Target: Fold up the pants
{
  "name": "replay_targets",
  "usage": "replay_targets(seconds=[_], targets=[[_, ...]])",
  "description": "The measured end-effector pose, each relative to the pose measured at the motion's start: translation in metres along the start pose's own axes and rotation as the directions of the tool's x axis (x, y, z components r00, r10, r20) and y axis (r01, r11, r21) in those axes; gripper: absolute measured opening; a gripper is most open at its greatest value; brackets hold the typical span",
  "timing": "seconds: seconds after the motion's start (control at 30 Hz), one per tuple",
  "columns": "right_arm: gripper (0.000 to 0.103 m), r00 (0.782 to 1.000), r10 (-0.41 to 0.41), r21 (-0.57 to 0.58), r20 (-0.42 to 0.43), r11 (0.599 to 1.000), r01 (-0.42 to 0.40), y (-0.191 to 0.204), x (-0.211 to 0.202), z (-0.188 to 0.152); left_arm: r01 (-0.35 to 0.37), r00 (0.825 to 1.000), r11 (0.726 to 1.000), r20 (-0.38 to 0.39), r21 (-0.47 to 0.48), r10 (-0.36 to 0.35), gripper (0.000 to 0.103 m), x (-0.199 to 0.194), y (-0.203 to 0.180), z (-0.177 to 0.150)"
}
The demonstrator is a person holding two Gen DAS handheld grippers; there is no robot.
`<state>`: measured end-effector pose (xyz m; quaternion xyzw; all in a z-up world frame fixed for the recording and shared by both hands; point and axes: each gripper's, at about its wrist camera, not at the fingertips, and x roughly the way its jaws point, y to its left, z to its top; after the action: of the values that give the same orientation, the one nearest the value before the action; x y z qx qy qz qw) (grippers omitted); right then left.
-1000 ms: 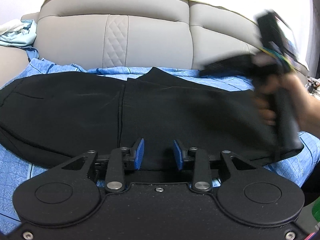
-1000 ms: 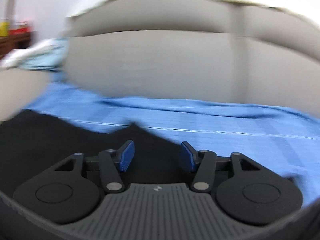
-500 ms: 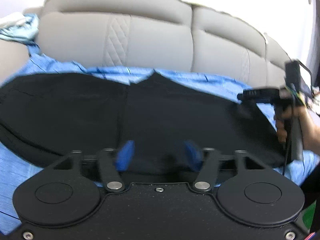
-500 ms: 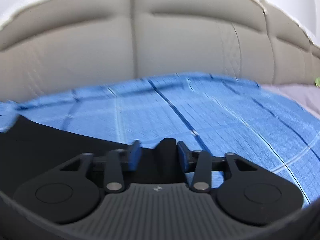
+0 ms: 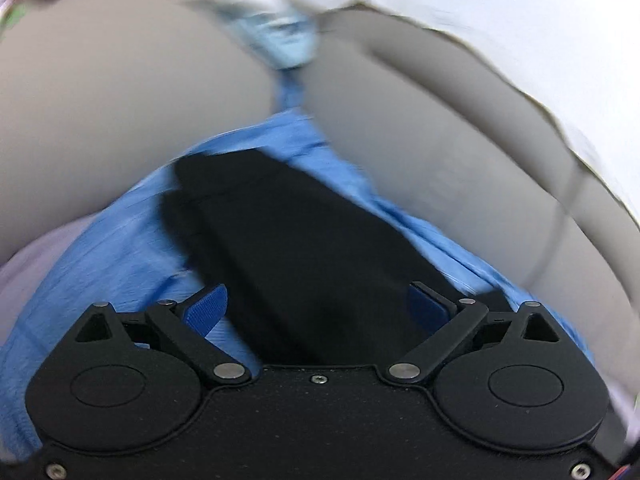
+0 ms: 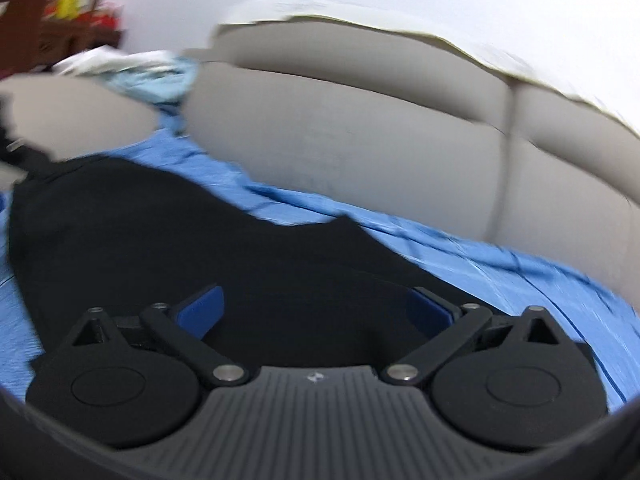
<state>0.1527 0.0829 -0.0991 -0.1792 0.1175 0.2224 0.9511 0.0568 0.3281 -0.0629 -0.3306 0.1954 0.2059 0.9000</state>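
Note:
The black pants (image 5: 296, 240) lie flat on a blue sheet (image 5: 108, 248) spread over the sofa seat. In the left wrist view my left gripper (image 5: 318, 312) is wide open and empty, its blue pads on either side of one end of the pants, just above the cloth. In the right wrist view the pants (image 6: 168, 240) stretch away to the left. My right gripper (image 6: 316, 308) is wide open and empty over the near part of the pants. Both views are motion-blurred.
The grey sofa backrest (image 6: 380, 132) rises behind the sheet (image 6: 500, 272). A heap of light blue and white cloth (image 5: 280, 36) sits on the sofa arm, also in the right wrist view (image 6: 132, 72). A dark wooden shelf (image 6: 52, 28) stands at the far left.
Both grippers have opened wide. The right one let go of the pants edge it pinched and swung back left. The left one swung towards the pants' left end.

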Motion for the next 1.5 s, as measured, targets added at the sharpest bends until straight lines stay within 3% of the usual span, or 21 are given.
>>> replay_targets(seconds=[0.13,0.27,0.47,0.63,0.7,0.77,0.9,1.03,1.07,1.1,1.17,1.27,1.33,1.4,1.5], targets=[[0.103,1.000,-0.004,-0.052,-0.029,0.999,0.002,0.027,0.008,-0.001,-0.071,0.997,0.996,0.009,-0.051,0.072,0.095,0.014,0.022,0.009],[0.103,0.998,0.016,0.015,-0.060,1.000,-0.015,0.022,0.009,0.000,-0.076,0.997,0.993,0.001,-0.093,0.077,0.093,0.035,0.027,0.020],[0.103,0.991,0.073,0.165,-0.110,0.985,-0.054,-0.001,0.021,-0.006,-0.087,0.994,0.981,0.053,-0.176,0.097,0.088,0.059,0.046,0.037],[0.103,0.992,0.063,0.159,-0.107,0.986,-0.045,0.001,0.019,-0.009,-0.063,0.993,0.970,0.080,-0.233,0.084,0.087,0.067,0.055,0.042],[0.103,0.992,0.070,0.171,-0.108,0.984,-0.050,-0.001,0.019,-0.009,-0.076,0.990,0.961,0.096,-0.266,0.105,0.079,0.068,0.055,0.041],[0.103,0.992,0.068,0.169,-0.107,0.984,-0.049,-0.001,0.019,-0.009,-0.107,0.984,0.957,0.108,-0.269,0.140,0.074,0.069,0.053,0.039],[0.103,0.992,0.068,0.170,-0.106,0.984,-0.049,-0.001,0.019,-0.008,-0.109,0.979,0.964,0.142,-0.243,0.147,0.082,0.072,0.050,0.035],[0.103,0.992,0.066,0.170,-0.105,0.984,-0.048,-0.001,0.018,-0.008,-0.158,0.976,0.966,0.117,-0.204,0.184,0.081,0.076,0.042,0.039],[0.103,0.992,0.067,0.171,-0.105,0.984,-0.048,-0.001,0.018,-0.008,-0.171,0.974,0.966,0.111,-0.192,0.195,0.077,0.076,0.040,0.039],[0.103,0.992,0.067,0.170,-0.105,0.984,-0.048,-0.001,0.018,-0.008,-0.188,0.971,0.964,0.113,-0.188,0.211,0.055,0.076,0.039,0.039],[0.103,0.992,0.067,0.171,-0.104,0.984,-0.048,-0.001,0.018,-0.009,-0.231,0.960,0.950,0.112,-0.210,0.258,0.029,0.075,0.041,0.037],[0.103,0.992,0.076,0.178,-0.105,0.982,-0.057,-0.001,0.017,-0.008,-0.166,0.972,0.946,0.117,-0.279,0.205,0.019,0.070,0.050,0.038],[0.102,0.987,0.119,0.190,-0.106,0.977,-0.098,-0.006,0.014,-0.005,-0.137,0.971,0.955,0.153,-0.264,0.182,0.014,0.063,0.048,0.040],[0.100,0.983,0.154,0.214,-0.105,0.968,-0.128,-0.017,0.003,-0.002,-0.110,0.966,0.977,0.212,-0.185,0.149,0.013,0.051,0.034,0.042],[0.100,0.988,0.142,0.266,-0.063,0.957,-0.121,-0.050,-0.020,0.003,-0.027,0.959,1.000,0.282,-0.001,0.026,0.012,0.029,-0.005,0.046]])
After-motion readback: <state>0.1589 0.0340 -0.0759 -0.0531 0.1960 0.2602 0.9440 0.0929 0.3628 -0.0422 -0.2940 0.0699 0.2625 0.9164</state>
